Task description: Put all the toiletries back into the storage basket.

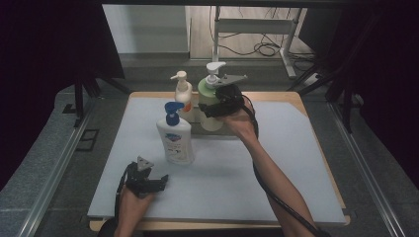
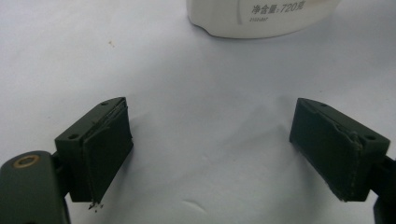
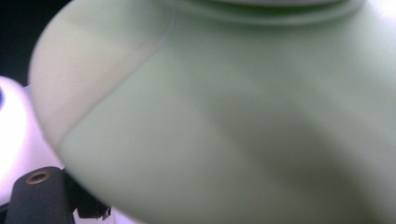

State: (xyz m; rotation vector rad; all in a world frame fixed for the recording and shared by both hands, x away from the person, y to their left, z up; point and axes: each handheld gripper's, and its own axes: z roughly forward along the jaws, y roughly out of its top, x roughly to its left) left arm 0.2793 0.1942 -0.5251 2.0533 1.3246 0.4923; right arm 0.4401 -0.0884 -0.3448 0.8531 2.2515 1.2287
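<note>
grey mat (image 1: 296, 163) covers table. green pump bottle (image 1: 210, 101) upright at mat's far middle, just beside cream bottle (image 1: 184, 96); blue-capped white bottle (image 1: 175, 138) nearer. right gripper (image 1: 217, 109) against green bottle; grip state hidden, cannot tell. left gripper (image 1: 155, 183) spread wide, near edge.

Lab recording bay, black curtains (image 1: 44, 44), matted table (image 1: 296, 148), floor cables (image 1: 262, 48)
</note>
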